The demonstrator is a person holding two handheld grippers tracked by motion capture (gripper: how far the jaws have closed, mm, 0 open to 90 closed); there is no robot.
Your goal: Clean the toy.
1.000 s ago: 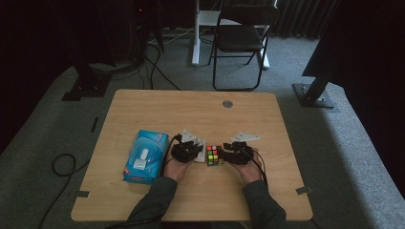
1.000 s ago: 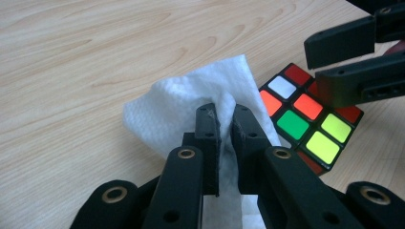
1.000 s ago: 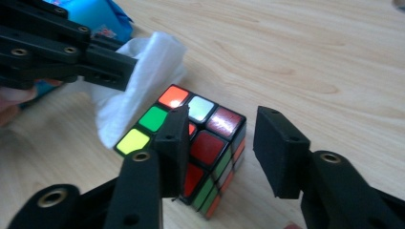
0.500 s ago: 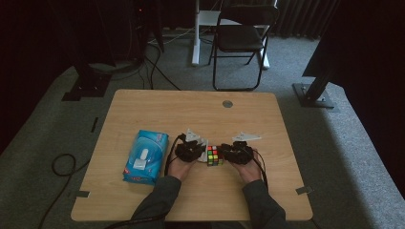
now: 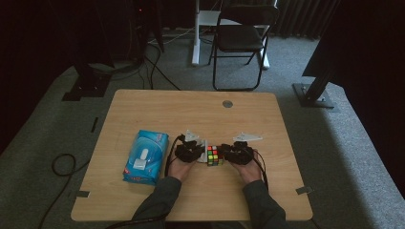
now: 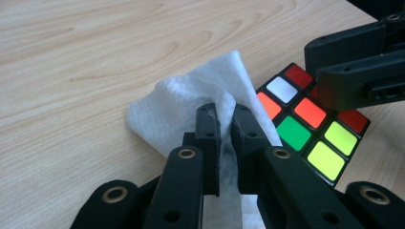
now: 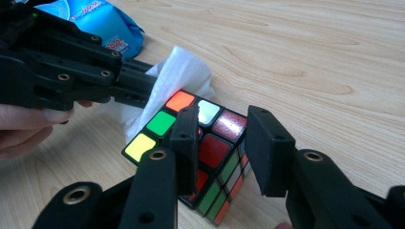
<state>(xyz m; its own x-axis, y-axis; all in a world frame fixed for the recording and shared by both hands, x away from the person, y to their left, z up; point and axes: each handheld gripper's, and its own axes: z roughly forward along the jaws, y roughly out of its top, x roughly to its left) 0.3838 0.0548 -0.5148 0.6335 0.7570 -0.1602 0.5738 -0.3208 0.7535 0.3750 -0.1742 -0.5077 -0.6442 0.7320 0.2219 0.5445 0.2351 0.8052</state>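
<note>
While pinching a white wipe (image 6: 176, 105) tight in the left gripper (image 6: 225, 112) against the Rubik's cube (image 7: 212, 150) near the tabletop's (image 5: 191, 109) front edge, has just narrowed the right gripper (image 7: 222, 125) onto the cube's corner — steadied, probably ready for wiping.

Multicoloured cube (image 7: 200, 143), white tissue (image 6: 191, 102)

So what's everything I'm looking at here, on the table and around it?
cube: 1, multicoloured, table middle, between the grippers
tissue: 1, white, against the cube
wipes pack: 1, blue, left of the hands
table: 1, light wood
chair: 1, dark, beyond the table
stand bases: 2, black, on the carpet
left gripper: 1, black, shut on the tissue
right gripper: 1, black, clamped on the cube's corner
hands: 2, dark sleeves
</note>
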